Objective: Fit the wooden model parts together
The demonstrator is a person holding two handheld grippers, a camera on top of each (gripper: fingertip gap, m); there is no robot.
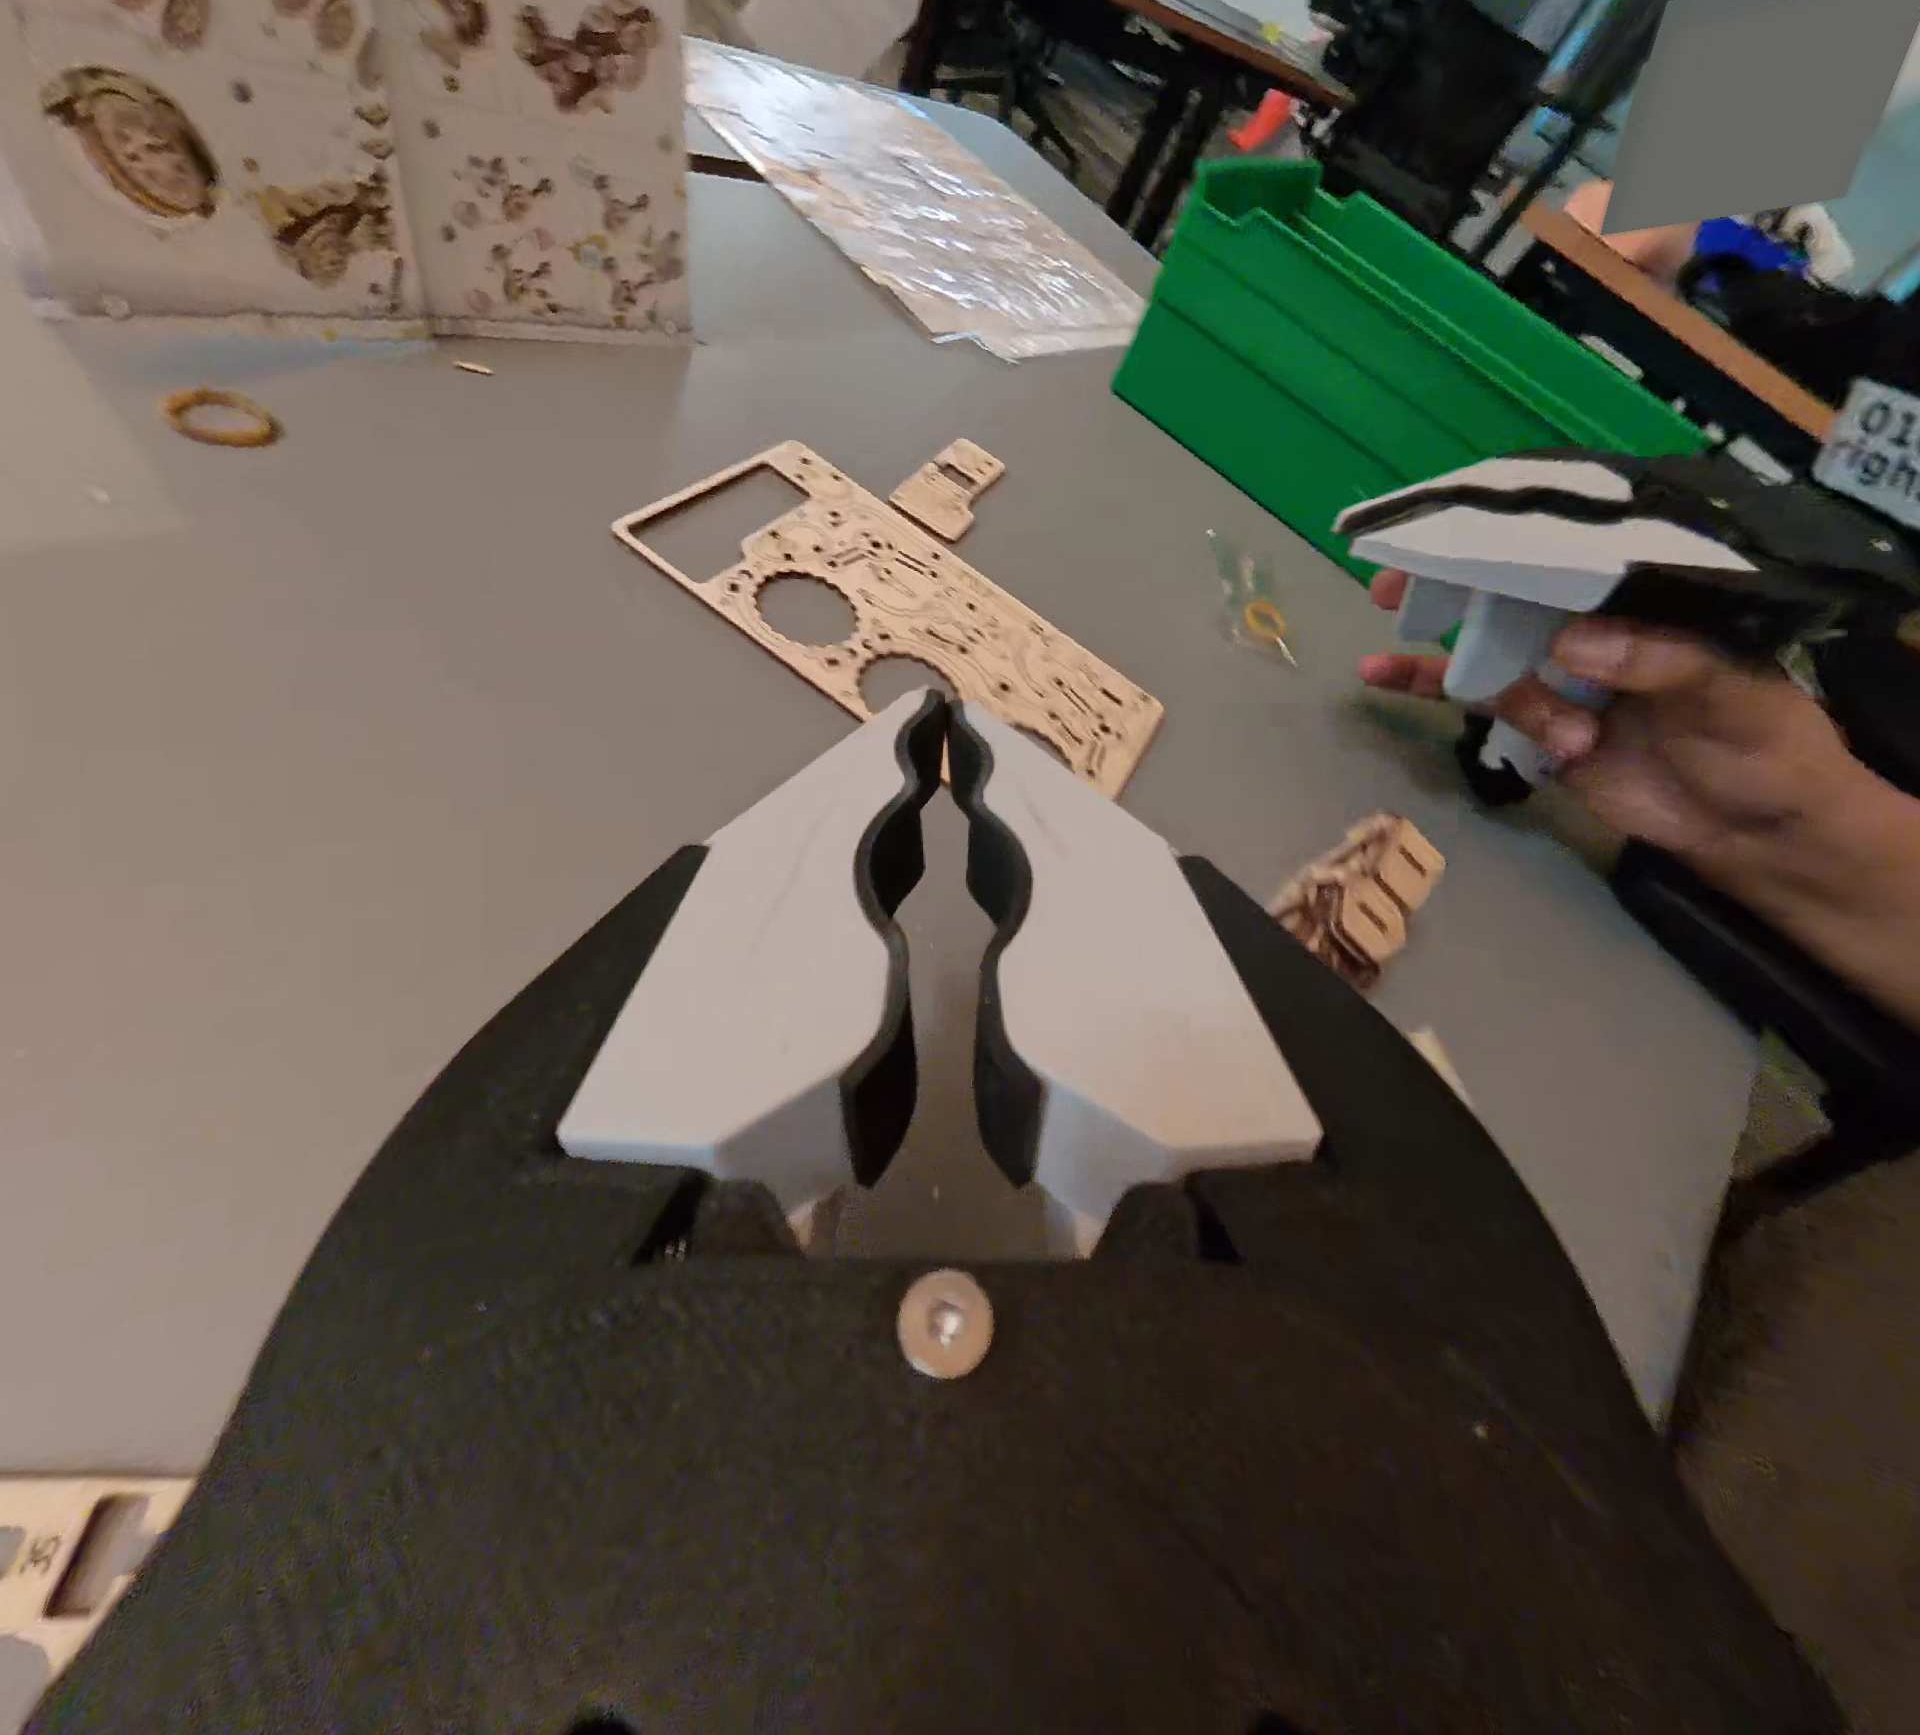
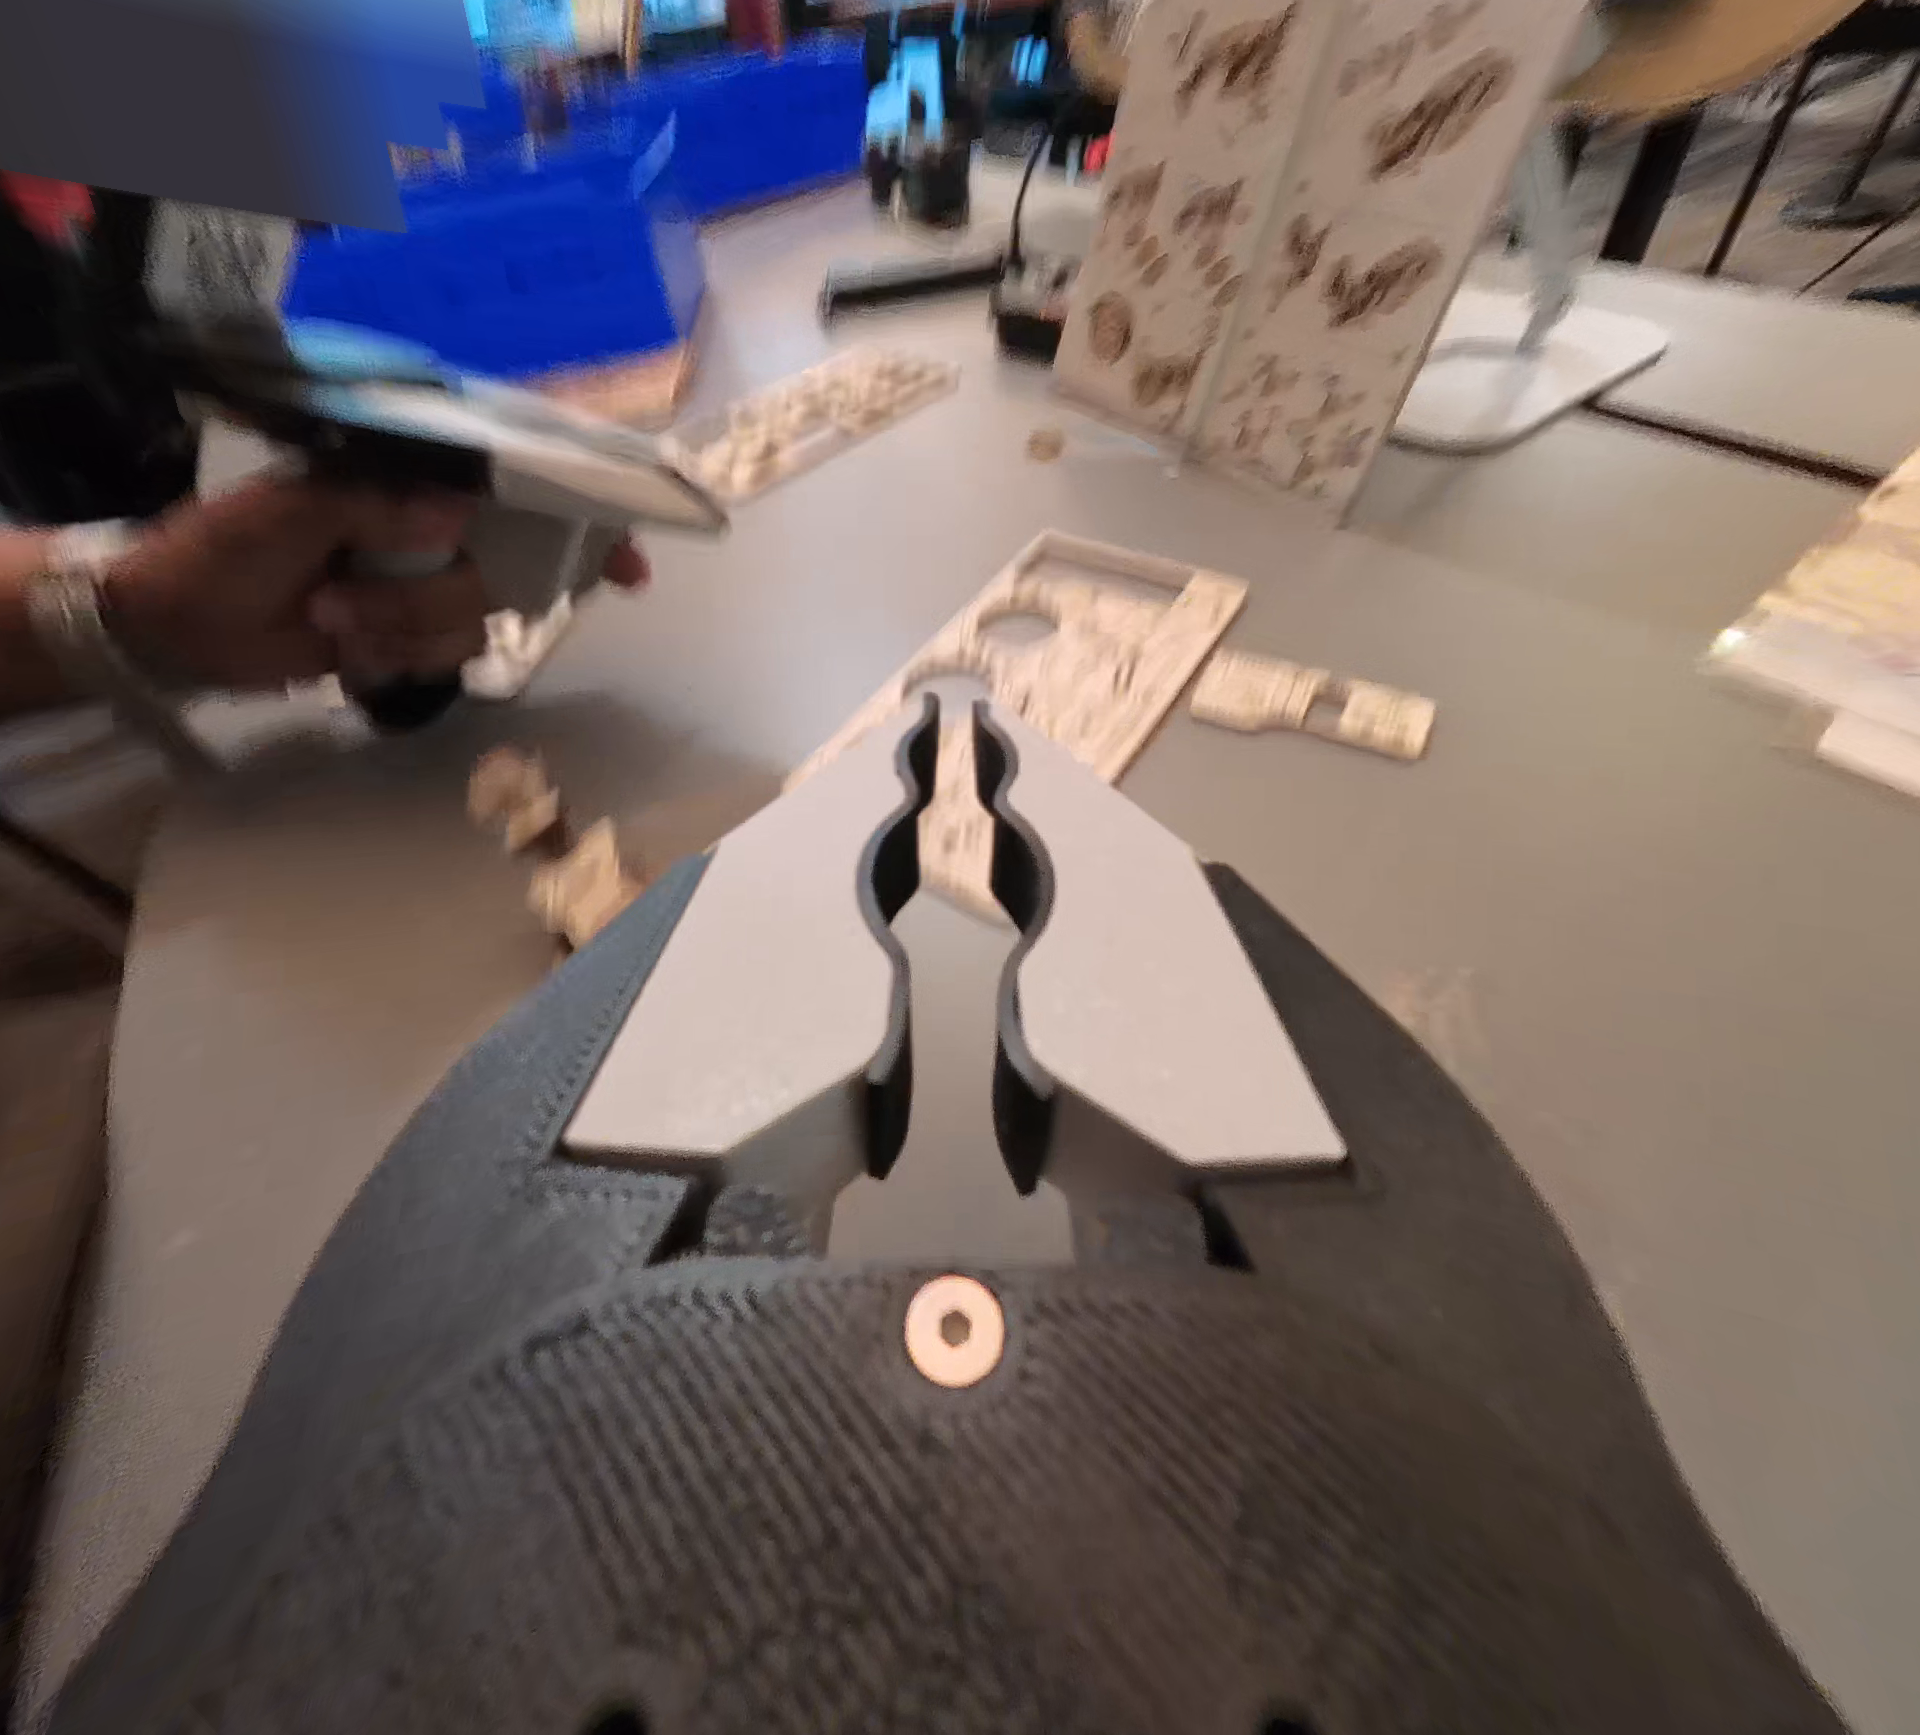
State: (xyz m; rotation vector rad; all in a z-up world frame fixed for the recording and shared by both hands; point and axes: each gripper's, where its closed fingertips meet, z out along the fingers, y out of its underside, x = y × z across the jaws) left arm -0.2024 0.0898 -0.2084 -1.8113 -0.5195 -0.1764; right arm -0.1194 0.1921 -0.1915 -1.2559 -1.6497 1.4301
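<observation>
The left gripper [image 1: 943, 709] hangs above the grey bench [image 1: 416, 646] with its fingers drawn in until the tips all but touch, nothing between them. The right gripper [image 2: 954, 711] is also up in the air and empty, with only a thin gap left at its tips; its view is blurred. Each gripper is held by a hand, the right hand [image 1: 1662, 729] seen at the right-hand side of the bench.

The wooden sheet [image 1: 894, 615], a flat cut-out panel with a rectangular opening and round holes, lies flat near the middle of the bench, just ahead of both grippers. A small wooden piece [image 1: 948, 488] lies just beside its far end. A cluster of small wooden parts [image 1: 1351, 896] sits nearer the front edge, to the right of the left gripper.

Toward the far left corner a printed board [image 1: 343, 75] stands upright, with a rubber band [image 1: 220, 418] lying in front of it. A green bin [image 1: 1351, 335] stands by the right edge.
</observation>
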